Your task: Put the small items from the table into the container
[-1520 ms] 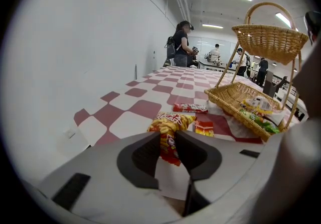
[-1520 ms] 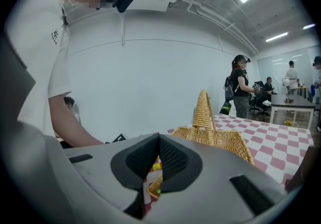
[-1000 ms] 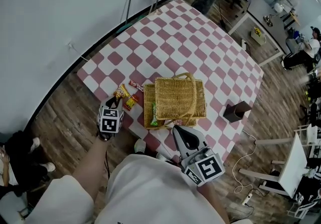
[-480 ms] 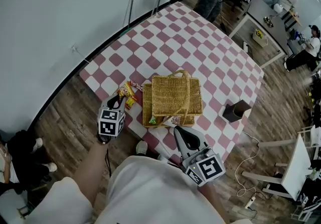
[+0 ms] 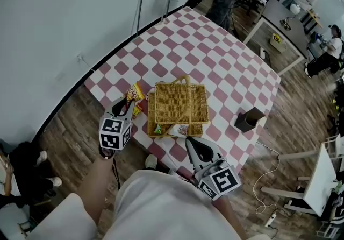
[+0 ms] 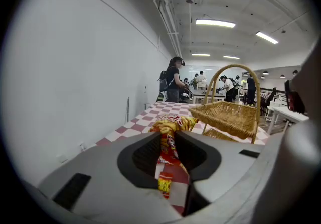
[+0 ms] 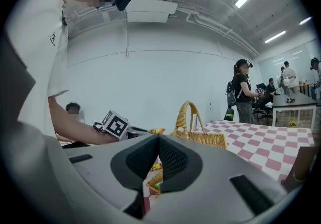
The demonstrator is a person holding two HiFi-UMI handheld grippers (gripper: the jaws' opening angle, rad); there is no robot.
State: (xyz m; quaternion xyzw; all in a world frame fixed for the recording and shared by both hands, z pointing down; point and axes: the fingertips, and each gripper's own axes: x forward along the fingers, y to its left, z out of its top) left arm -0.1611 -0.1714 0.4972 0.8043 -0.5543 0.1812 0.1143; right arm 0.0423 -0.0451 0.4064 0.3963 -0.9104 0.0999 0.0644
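The left hand-held gripper (image 6: 168,150) is pinching a red-and-yellow snack packet (image 6: 169,132) by its middle. It holds the packet clear of the checked bench (image 5: 215,45), just beside the wicker basket (image 5: 180,101). The right hand-held gripper (image 7: 156,160) sits near the basket's front edge, jaws pressed together on nothing. From where I stand, the thing to get right is clearance. Carry the packet over the rim and past the tall handle (image 6: 235,66) (the packet flops at both ends and could snag the weave). Bring it low over the open front part, where a green item (image 5: 158,129) lies, then let go. The grip looks thin, so no jerks.
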